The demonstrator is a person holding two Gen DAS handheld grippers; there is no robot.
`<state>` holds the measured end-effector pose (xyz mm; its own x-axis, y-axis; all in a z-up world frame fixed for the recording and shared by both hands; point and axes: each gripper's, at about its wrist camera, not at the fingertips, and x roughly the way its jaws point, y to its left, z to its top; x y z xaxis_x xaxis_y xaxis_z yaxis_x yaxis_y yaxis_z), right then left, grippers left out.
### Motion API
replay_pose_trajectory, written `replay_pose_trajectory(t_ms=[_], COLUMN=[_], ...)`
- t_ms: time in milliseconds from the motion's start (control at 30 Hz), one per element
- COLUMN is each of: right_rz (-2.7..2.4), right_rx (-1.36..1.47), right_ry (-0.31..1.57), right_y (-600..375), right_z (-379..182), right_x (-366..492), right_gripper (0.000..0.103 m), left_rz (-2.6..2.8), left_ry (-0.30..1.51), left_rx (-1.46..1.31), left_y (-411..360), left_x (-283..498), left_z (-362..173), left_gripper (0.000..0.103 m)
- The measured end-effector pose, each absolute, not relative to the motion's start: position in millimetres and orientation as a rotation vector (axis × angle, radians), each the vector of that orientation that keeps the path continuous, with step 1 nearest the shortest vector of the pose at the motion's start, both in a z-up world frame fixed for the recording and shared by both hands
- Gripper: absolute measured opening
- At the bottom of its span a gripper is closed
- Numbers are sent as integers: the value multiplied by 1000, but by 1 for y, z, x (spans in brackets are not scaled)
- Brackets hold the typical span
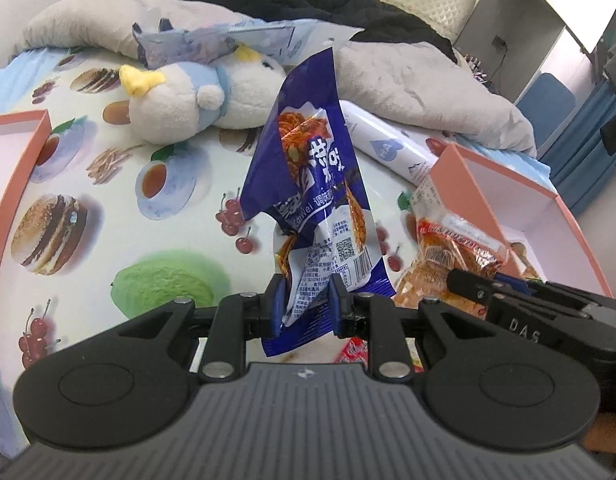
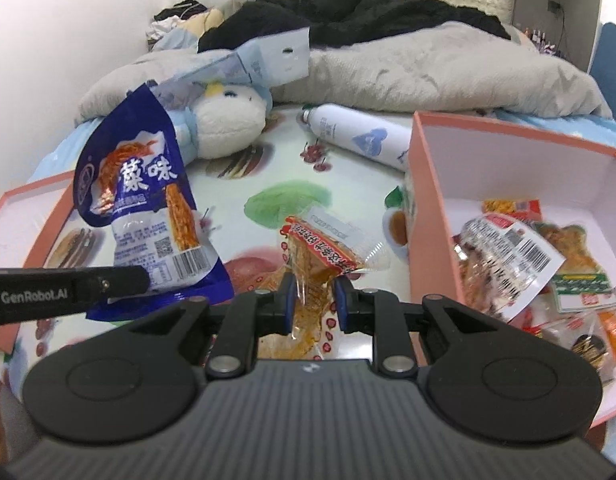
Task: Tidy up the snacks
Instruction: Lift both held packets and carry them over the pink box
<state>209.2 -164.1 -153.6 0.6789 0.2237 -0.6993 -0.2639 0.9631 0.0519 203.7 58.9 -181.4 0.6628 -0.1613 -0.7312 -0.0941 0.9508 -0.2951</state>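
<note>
My left gripper (image 1: 306,307) is shut on a blue snack packet (image 1: 308,184) and holds it upright above the food-print sheet. The same packet shows in the right wrist view (image 2: 144,208), at the left, beside the left gripper's black body (image 2: 64,286). My right gripper (image 2: 313,306) is shut on a clear orange-red snack packet (image 2: 327,252), held just above the sheet. That packet also shows in the left wrist view (image 1: 451,248), next to the right gripper (image 1: 507,292). A pink box (image 2: 427,208) at the right holds several snack packets (image 2: 515,256).
A second pink box (image 1: 24,136) lies at the left edge. A plush penguin (image 1: 176,100), a white bottle (image 2: 359,136) and a pale blue bag (image 2: 268,56) lie further back. Grey and black bedding (image 2: 427,64) piles behind them.
</note>
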Motion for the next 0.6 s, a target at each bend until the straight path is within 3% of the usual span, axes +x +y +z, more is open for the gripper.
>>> replay_pose_trajectory(t_ms=[600], right_rz=[224], right_rx=[13], right_ry=[634], right_y=[-211], right_z=[-71], right_x=[210], right_gripper=[20], left_rz=[-119], left_ry=[734], left_rx=[-292], left_y=[13], left_x=[218], left_z=[-89], left_gripper=[26])
